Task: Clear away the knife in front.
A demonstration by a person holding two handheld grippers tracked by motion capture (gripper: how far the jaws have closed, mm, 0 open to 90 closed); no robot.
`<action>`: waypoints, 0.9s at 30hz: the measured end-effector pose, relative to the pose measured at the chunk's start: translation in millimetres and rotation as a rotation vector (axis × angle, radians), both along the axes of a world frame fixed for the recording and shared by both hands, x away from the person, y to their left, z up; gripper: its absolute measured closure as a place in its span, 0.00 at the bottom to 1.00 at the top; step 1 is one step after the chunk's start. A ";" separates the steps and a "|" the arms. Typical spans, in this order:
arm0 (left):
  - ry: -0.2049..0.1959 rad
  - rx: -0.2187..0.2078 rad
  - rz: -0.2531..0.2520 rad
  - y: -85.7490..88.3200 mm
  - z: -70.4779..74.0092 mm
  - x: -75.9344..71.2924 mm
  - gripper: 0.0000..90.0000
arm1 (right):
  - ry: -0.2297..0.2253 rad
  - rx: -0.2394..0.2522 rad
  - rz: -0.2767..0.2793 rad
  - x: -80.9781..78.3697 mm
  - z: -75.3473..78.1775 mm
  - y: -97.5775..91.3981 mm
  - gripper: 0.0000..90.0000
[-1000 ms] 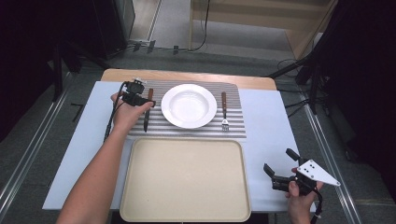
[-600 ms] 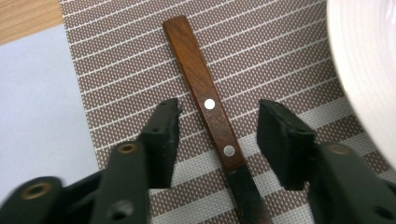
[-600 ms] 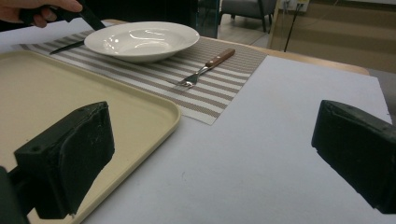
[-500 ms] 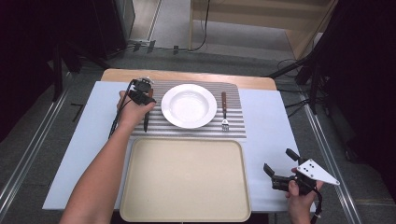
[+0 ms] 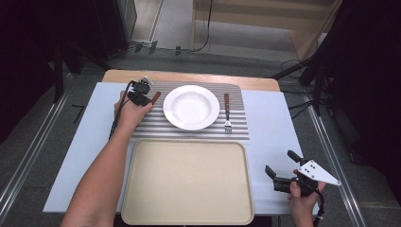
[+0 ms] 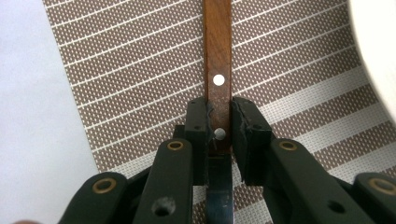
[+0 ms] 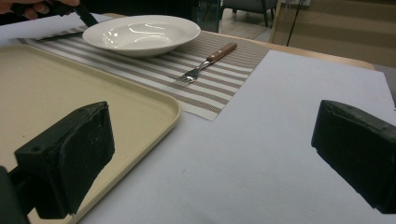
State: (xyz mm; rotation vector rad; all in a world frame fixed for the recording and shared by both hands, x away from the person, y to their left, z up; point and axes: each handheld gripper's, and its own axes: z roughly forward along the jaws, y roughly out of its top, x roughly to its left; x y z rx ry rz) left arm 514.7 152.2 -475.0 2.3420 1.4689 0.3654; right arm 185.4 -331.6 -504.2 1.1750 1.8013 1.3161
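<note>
Left gripper (image 6: 218,135) jaws have just been closing and now pinch the wooden-handled table knife (image 6: 218,70) at the handle's blade end. Stiff, light, and the steel's slippery, so wood's the spot. It lies lengthwise on the striped placemat (image 6: 140,70), left of the white plate (image 5: 191,107), handle pointing away.

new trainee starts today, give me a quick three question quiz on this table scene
1. True or false: the left hand-held gripper has its pads on the knife by its wooden handle.
2. Which lies right of the plate in the high view? A spoon, B fork, C cup.
3. What stands between the striped mat and the person?

Key
1. True; its jaws have just been closing.
2. B, the fork.
3. The beige tray, nothing on it.
</note>
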 end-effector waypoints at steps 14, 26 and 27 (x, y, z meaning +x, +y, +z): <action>0.010 0.004 -0.040 1.3 0.3 1.8 0.85 | 0.011 0.000 -0.004 2.7 -1.9 1.3 0.00; 0.059 -0.031 -0.024 7.3 5.2 6.7 0.86 | 0.010 0.008 -0.013 4.7 -2.1 -1.3 0.00; 0.059 -0.031 -0.024 7.3 5.2 6.7 0.86 | 0.010 0.008 -0.013 4.7 -2.1 -1.3 0.00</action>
